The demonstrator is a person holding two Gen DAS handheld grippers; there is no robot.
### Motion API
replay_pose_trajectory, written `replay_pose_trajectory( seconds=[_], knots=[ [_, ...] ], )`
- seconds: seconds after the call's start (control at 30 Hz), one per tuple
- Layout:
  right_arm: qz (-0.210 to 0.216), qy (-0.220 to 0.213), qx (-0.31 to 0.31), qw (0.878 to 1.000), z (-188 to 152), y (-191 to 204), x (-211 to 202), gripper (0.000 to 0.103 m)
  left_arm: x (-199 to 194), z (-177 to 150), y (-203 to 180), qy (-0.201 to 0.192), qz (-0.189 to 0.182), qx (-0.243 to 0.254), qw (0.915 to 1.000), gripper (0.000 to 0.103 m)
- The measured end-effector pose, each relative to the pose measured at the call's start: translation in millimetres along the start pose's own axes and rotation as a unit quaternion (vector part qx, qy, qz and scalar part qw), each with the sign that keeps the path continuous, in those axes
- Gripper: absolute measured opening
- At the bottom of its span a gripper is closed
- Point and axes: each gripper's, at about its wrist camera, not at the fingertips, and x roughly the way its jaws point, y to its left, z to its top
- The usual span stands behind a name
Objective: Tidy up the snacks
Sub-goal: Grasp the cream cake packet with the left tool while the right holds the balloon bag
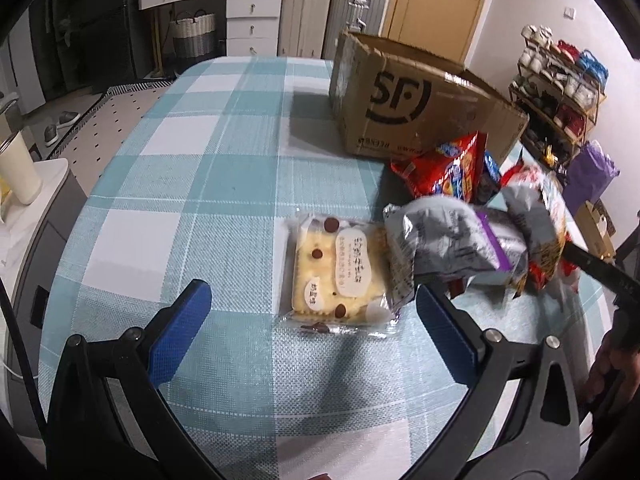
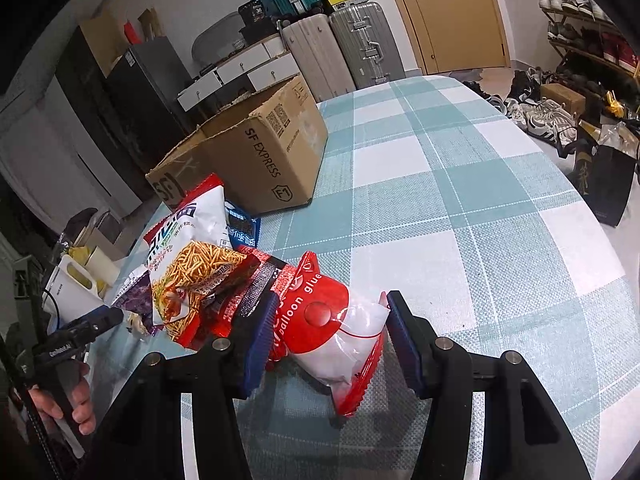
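My right gripper (image 2: 329, 340) is shut on a red and white "balloon glue" bag (image 2: 340, 332), its blue pads pressing both sides just above the checked tablecloth (image 2: 460, 208). Left of it lie a noodle-snack bag (image 2: 196, 276), a white and blue bag (image 2: 192, 216) and a blue packet (image 2: 240, 228). An open cardboard box (image 2: 248, 152) stands behind them. My left gripper (image 1: 316, 320) is open over the cloth, with a clear-wrapped cracker packet (image 1: 340, 272) just ahead of its fingertips. A silver and purple bag (image 1: 452, 236) overlaps the packet's right edge, with a red bag (image 1: 448, 168) and the box (image 1: 420, 96) beyond.
A cream cup (image 1: 20, 172) stands on a side unit off the table's left edge. A white jug (image 2: 72, 288) stands beside the table near the snack pile. Suitcases (image 2: 344, 44), a shoe rack (image 1: 560, 92) and a black bag (image 2: 604, 176) on the floor surround the table.
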Motion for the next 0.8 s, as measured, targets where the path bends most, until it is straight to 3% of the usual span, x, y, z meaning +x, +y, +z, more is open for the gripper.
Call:
replay_pose_trajectory(
  seconds=[0.47, 0.8],
  knots=[
    [-0.001, -0.004, 0.005, 1.000, -0.2, -2.1, -4.0, 0.055, 30.0, 11.2, -9.2, 0.023, 0.018, 0.036, 0.9989, 0.102],
    [-0.001, -0.005, 0.005, 1.000, -0.4, -2.3, -4.4, 0.055, 47.3, 13.5, -11.4, 0.038, 0.008, 0.043, 0.9983, 0.102]
  ],
)
